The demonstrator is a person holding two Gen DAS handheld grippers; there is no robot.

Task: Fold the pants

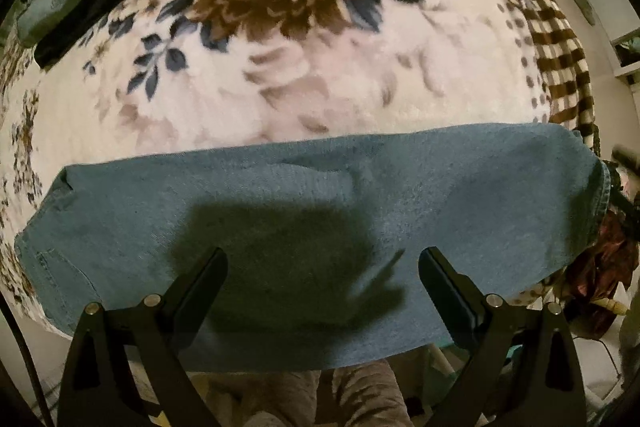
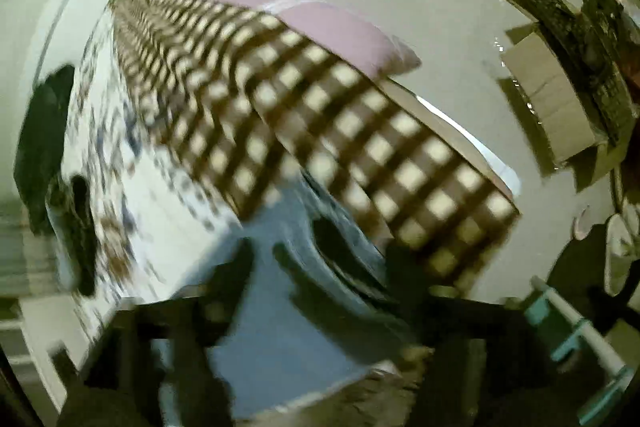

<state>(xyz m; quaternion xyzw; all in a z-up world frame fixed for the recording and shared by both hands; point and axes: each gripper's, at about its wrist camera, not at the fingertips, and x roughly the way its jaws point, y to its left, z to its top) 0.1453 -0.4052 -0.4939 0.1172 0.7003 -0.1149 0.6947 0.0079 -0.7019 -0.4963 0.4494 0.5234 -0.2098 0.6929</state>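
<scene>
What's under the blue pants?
The pants lie on a fluffy flower-pattern blanket, which shows all around their far side. The part of the blanket right beneath them is covered, so anything else hidden there cannot be seen.

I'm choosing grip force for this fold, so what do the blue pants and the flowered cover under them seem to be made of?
The pants look like denim: matte, faded blue, fine woven grain, stitched seam and pocket outline at the left end. The flowered blanket looks like plush fleece: fuzzy, soft-edged print, slight sheen; the exact fibre can't be told. Left gripper fingers stand open above the pants.
</scene>
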